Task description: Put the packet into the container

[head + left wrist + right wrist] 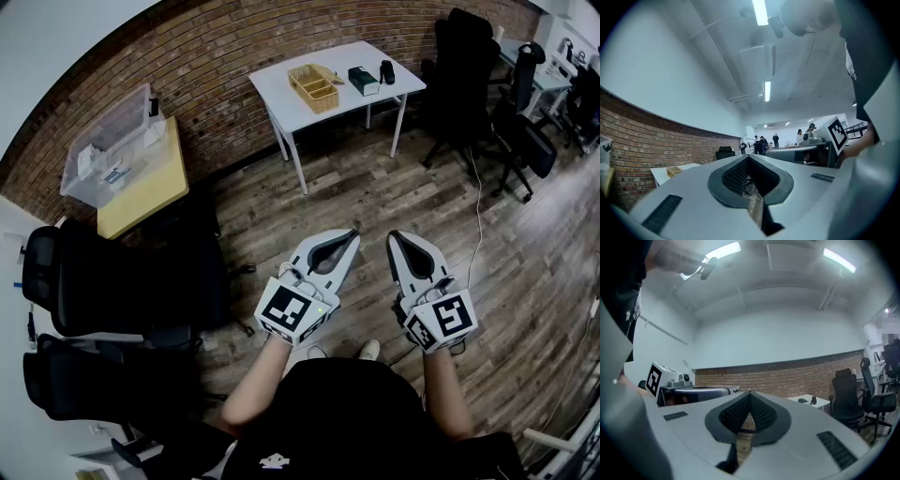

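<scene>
A small white table (281, 92) stands far ahead by the brick wall. On it are a woven basket container (315, 86), a dark green packet (363, 81) to its right, and a small black object (387, 71). My left gripper (354, 232) and right gripper (394, 234) are held side by side at waist height, level, well short of the table. Both are shut with nothing between the jaws. The left gripper view shows its tips (747, 156) meeting, with the basket (673, 171) far off. The right gripper view shows closed tips (750, 392) and the table (806, 402) in the distance.
Wooden floor lies between me and the table. Black office chairs (469, 66) crowd the right side, and more chairs (94, 281) stand at my left. A yellow table (141, 187) with a clear plastic bin (108, 141) is at the left wall. A cable (480, 216) runs over the floor.
</scene>
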`<state>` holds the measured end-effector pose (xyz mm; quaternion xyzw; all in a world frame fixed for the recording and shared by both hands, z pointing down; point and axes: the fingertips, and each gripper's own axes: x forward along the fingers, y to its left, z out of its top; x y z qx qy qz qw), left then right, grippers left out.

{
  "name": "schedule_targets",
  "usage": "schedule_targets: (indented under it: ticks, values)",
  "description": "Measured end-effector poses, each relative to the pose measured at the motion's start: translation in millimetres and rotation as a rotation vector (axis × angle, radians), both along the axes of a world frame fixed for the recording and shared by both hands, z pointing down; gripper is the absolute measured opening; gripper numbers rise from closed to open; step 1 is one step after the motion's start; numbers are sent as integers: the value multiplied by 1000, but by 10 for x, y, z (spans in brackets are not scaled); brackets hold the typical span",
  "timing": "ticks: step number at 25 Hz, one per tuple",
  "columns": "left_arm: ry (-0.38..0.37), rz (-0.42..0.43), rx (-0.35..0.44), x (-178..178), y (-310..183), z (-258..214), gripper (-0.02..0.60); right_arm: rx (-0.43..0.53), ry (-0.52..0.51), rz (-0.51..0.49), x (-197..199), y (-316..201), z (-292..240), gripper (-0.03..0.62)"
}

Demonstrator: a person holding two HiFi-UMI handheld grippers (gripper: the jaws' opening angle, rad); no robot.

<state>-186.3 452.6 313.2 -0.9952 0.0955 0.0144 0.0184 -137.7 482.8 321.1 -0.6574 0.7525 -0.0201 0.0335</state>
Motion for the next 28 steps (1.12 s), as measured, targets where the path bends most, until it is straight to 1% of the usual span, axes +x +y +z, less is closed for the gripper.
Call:
schedule_targets:
  ticks: [4,8,17,24,28]
  values:
    - [4,0,-3,31,21,7,6,-1,0,5,49,20,5,5]
    - [-10,0,-9,71,17,37,6,9,-18,21,122,20,4,5]
    - [-26,-6,-22,234,59,85,6,7,-13,3,251,71,25,5]
    - [-34,-25,-16,507,190,99,6,17,-20,-13,526,200,43,5]
    - [-30,-36,-12,694,308,83,6,16,-4,-31,706,304,34,5]
